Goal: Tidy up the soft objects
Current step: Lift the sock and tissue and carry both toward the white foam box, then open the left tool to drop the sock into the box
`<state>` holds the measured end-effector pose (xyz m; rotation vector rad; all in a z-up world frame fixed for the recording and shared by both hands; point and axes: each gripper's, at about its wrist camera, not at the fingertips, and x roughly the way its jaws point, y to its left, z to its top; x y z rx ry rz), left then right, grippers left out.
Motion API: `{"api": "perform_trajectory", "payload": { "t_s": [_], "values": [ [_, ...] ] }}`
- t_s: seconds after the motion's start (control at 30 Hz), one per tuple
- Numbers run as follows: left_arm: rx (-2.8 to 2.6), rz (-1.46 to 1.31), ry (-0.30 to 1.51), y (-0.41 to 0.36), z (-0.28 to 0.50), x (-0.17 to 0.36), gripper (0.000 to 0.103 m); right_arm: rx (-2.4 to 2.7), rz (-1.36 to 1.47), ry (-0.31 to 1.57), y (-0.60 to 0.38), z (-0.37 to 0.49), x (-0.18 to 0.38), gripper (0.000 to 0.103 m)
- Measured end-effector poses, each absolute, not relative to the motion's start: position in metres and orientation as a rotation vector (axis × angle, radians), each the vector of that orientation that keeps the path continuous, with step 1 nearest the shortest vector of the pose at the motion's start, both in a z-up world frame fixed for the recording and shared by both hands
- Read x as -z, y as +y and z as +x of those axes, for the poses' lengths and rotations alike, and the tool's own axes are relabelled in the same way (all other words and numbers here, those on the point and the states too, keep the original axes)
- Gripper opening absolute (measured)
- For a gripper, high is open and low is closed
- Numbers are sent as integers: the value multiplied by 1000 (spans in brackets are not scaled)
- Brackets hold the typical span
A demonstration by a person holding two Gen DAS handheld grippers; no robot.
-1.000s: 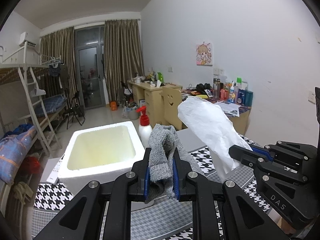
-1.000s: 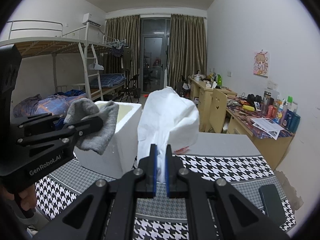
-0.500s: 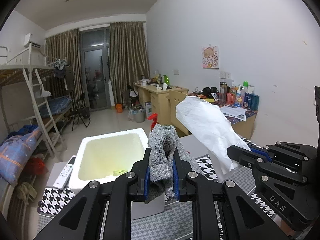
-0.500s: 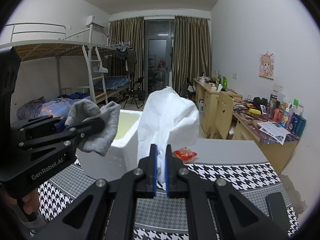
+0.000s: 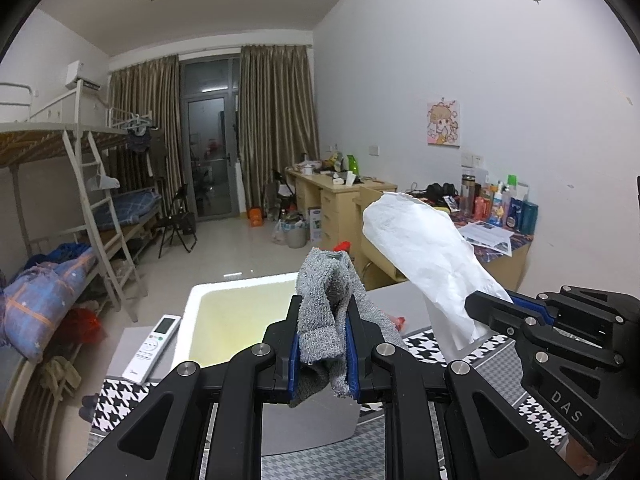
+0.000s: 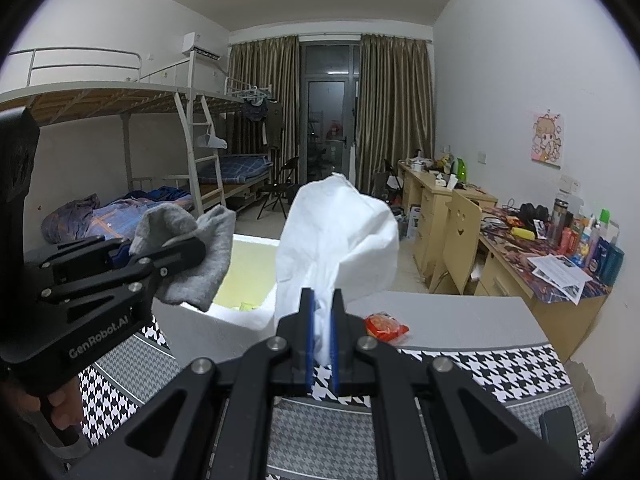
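The left claw (image 5: 322, 344) pinches a fuzzy grey knitted sock (image 5: 330, 300). The sock is bunched up, and its ends flop over both sides of the claw. The right claw (image 6: 322, 344) is pressed tight on a thin, crinkly white paper tissue (image 6: 340, 236) that puffs up above it. Both soft things are held up in the air, near a white foam box (image 6: 240, 322) on the black-and-white checked worktop (image 6: 480, 364).
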<state>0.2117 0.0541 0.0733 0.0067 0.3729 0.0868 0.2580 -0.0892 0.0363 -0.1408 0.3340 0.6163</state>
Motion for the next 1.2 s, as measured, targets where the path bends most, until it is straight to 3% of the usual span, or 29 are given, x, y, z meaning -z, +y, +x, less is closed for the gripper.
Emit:
{"api": "perform_trajectory", "payload": {
  "t_s": [1.2],
  "values": [
    [-197,-45,449,97,265,-59,20,-695,-160,396,-32,287,-43,9]
  ]
}}
